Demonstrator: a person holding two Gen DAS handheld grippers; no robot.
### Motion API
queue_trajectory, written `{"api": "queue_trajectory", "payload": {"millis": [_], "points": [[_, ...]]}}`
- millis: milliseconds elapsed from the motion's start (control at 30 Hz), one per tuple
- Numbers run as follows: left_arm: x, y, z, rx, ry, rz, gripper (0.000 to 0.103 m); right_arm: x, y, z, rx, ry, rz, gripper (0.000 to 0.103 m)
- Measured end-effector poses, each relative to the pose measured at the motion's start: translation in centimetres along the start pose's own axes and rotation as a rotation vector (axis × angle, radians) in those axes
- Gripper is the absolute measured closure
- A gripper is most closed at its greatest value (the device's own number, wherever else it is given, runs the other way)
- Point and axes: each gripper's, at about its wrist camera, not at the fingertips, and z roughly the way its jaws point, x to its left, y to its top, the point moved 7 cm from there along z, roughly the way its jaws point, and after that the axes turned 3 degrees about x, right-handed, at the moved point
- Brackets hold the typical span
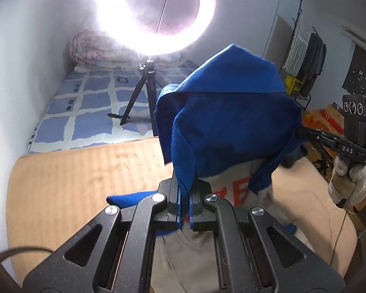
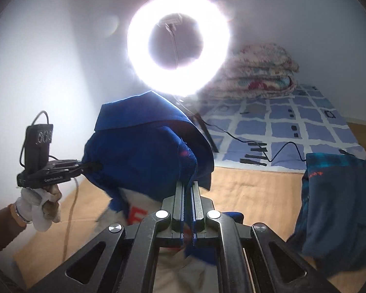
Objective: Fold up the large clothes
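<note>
the left gripper (image 1: 183, 207) is clamped tight on a fold of the blue jacket (image 1: 229, 112), the cloth pinched between its closed jaws and rising straight up ahead of it. the right gripper (image 2: 188, 210) grips the same jacket (image 2: 144, 156) the same way, blue fabric caught between its shut jaws. in the left view the right gripper shows off to the right side, held in a gloved hand (image 1: 349, 183), its tip buried in the far edge of the garment. in the right view the left gripper (image 2: 91, 166) shows off to the left, in the other gloved hand (image 2: 41, 207), biting the opposite edge.

the jacket hangs in the air between the two tools, bunched and hooded over at the top, with a pale panel carrying red lettering (image 1: 236, 195) drooping below the jaws. under it lies the tan mat (image 1: 73, 171). beyond the tools stands a ring light (image 2: 178, 44) on a tripod, and a dark garment (image 2: 339, 200) sits just right of the right gripper.

this looks like the lifting and spreading step: the garment is picked up at two points but is not yet flat. the next move likely calls for drawing the two grippers apart to pull the cloth taut, then lowering it onto the mat smooth, keeping both grips firm so neither edge slips.
</note>
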Motion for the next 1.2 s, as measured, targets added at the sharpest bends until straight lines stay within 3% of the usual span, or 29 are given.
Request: {"api": "queue_trajectory", "payload": {"millis": [200,467,633,800,1000,1100,1167,1200], "points": [[-4.2,-3.3,-6.2,-0.019,-0.003,0.016,0.101,6.5,-3.4,-4.6,-0.011,-0.003,-0.031,0.102],[-9.3,-11.6,-11.5,0.012,-0.008,0.024,0.101,12.5,-11.4,-10.3,0.009,-0.014,0.024,0.102],[-10.1,-17.4,-12.4,0.052,-0.007,-0.016,0.101,15.0,-17.9,-12.2,0.055,-0.032,0.049,0.102],[-10.5,-22.9,-11.8,0.106,0.03,-0.025,0.101,15.7,-24.6,-11.2,0.154,-0.061,0.068,0.102],[-10.3,-27.0,-10.8,0.165,0.061,-0.012,0.098,15.3,-28.3,-10.6,0.228,-0.117,0.053,0.103],[-10.7,-27.9,-12.7,0.188,0.056,0.057,0.087,15.3,-28.6,-11.8,0.247,-0.115,0.038,0.102],[-10.2,-28.1,-14.4,0.201,0.039,0.049,0.071,15.2,-28.4,-13.3,0.238,-0.092,0.057,0.088],[-9.7,-28.1,-15.4,0.191,0.027,0.024,0.058,15.1,-28.2,-13.8,0.223,-0.087,0.066,0.075]]}}
